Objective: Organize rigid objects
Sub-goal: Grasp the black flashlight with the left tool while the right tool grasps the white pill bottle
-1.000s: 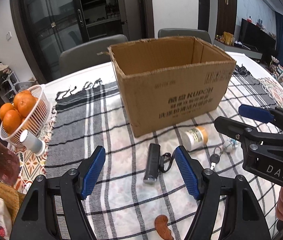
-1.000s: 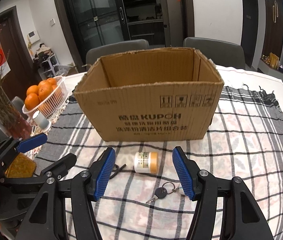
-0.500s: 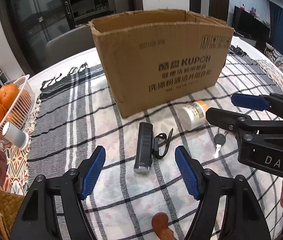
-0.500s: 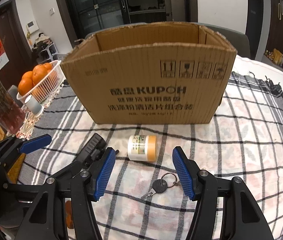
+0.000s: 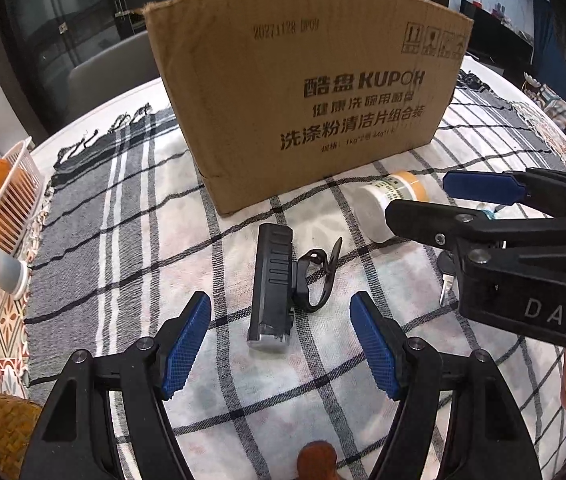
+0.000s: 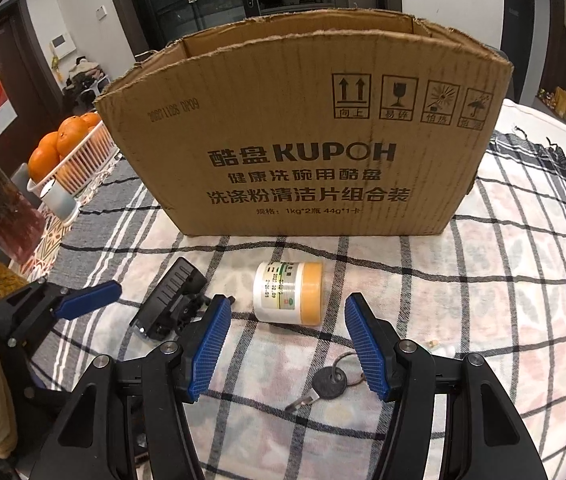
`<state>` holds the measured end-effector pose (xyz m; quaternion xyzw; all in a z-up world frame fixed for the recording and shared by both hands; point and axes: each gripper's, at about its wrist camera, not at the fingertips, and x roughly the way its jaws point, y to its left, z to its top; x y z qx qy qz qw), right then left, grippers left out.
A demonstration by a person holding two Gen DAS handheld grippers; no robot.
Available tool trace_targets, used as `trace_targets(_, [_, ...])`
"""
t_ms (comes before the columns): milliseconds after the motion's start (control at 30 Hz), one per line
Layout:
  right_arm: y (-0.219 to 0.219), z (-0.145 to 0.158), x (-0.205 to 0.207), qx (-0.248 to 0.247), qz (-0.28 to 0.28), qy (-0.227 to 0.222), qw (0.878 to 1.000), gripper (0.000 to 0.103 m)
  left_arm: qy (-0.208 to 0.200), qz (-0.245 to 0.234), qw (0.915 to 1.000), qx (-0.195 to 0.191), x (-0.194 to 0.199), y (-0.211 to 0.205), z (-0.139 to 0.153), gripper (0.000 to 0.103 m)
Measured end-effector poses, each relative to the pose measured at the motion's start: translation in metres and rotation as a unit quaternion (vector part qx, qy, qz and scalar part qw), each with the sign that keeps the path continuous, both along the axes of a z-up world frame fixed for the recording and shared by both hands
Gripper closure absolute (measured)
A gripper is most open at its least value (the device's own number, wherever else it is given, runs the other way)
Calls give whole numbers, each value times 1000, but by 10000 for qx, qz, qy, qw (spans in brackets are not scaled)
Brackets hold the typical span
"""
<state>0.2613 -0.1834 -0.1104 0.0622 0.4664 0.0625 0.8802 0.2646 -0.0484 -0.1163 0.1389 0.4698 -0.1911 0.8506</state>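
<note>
A black bike light [image 5: 271,280] with a strap lies on the checked cloth in front of the cardboard box [image 5: 303,100]. My left gripper [image 5: 281,312] hangs open over it, one blue pad on each side, neither touching. To its right lies a white bottle with an orange cap [image 6: 289,292] on its side. My right gripper [image 6: 287,312] is open just short of the bottle, which lines up with its gap. A key on a ring [image 6: 327,384] lies under the right gripper. The right gripper [image 5: 419,198] also shows in the left wrist view, and the left gripper [image 6: 79,292] in the right wrist view.
The open box [image 6: 303,140] stands close ahead. At the left edge are a white basket of oranges [image 6: 71,152], a grey cylinder [image 6: 59,196] and a vase of dried flowers [image 6: 7,216]. A brown object [image 5: 317,456] lies near the front. Chairs stand behind the table.
Both grippers have sunk toward the table and come closer to the box. The light and the bottle now sit larger and nearer the pads. Neither opening has changed.
</note>
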Motion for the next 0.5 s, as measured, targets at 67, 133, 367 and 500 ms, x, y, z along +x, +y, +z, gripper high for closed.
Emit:
trace_targets(67, [1, -2, 3, 28, 12, 31, 10000, 42, 37, 4, 10000, -2, 3, -1, -3, 32])
trace_targets(133, [2, -5, 6, 21, 31, 51, 10000, 42, 40, 19, 10000, 38, 6, -3, -6, 32])
trace_targets(367, [5, -14, 16, -23, 44, 168, 9998, 42, 134, 82, 9999, 68, 16, -6, -16, 38])
trace_targets(500, [8, -20, 20, -93, 60, 243, 9996, 43, 205, 109, 9997, 30, 21, -6, -20, 39])
